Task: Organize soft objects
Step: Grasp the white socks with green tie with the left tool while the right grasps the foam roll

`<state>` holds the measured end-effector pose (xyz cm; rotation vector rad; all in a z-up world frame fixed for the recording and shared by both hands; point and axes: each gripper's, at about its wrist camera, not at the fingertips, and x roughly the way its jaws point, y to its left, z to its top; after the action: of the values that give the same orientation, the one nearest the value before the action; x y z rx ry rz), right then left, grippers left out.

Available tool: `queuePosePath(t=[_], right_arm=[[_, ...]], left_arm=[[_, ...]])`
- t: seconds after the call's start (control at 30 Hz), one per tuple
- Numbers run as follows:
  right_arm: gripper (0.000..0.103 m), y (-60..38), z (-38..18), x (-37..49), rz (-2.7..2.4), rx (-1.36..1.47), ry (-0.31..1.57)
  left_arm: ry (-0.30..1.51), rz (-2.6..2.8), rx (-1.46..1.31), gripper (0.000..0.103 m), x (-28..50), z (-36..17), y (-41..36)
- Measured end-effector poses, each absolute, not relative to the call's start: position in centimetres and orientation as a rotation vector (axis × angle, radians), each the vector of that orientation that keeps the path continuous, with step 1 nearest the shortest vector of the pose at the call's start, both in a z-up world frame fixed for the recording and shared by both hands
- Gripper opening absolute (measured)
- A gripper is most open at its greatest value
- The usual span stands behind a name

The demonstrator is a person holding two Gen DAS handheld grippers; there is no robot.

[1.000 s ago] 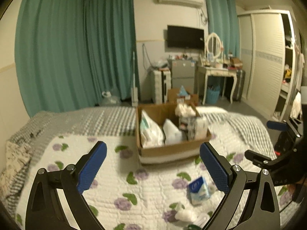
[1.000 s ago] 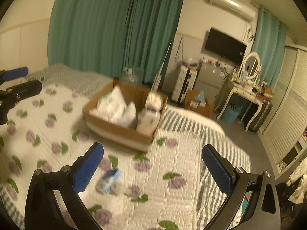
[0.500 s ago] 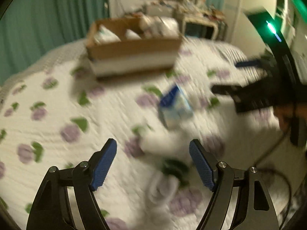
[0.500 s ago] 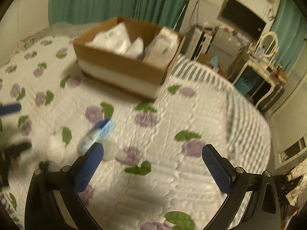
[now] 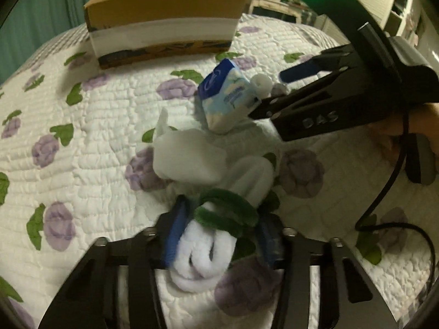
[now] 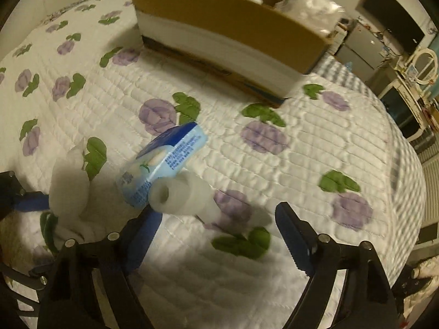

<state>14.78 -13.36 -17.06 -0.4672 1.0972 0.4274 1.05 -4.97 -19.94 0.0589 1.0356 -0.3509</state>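
Rolled socks (image 5: 203, 249) in the middle of the bed (image 5: 82, 148), pinched in the left gripper (image 5: 219, 235), likely for the box (image 5: 164, 24) at the far edge. Right gripper (image 6: 219, 235) wide open around the paper roll (image 6: 181, 194), touching a tissue pack (image 6: 162, 161).

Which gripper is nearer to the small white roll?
Right. The right gripper has the white roll just ahead, between its open fingers. The left gripper is farther back, around a white sock.
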Motion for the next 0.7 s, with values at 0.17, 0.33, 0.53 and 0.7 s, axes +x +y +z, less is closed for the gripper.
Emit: queuePosePath(t=[0.17, 0.33, 0.53, 0.7], right_arm=[[0.038, -11.7, -18.2, 15.1, 0.445, -0.517, 1.112], [0.033, -11.1, -17.8, 14.3, 0.449, -0.499, 1.099], [0.033, -12.1, -16.2, 13.2, 0.406, -0.402, 1.065], [0.033, -13.2, -14.3, 11.6, 0.388, -0.328, 1.027]], left_arm=[[1.008, -0.342, 0.044, 0.029, 1.2, -19.7, -4.2], [1.0, -0.328, 0.046, 0.028, 0.9, -19.2, -3.5], [1.002, -0.279, 0.028, 0.028, 0.6, -18.6, -2.3], [0.963, -0.266, 0.019, 0.028, -0.3, -17.3, -1.3]])
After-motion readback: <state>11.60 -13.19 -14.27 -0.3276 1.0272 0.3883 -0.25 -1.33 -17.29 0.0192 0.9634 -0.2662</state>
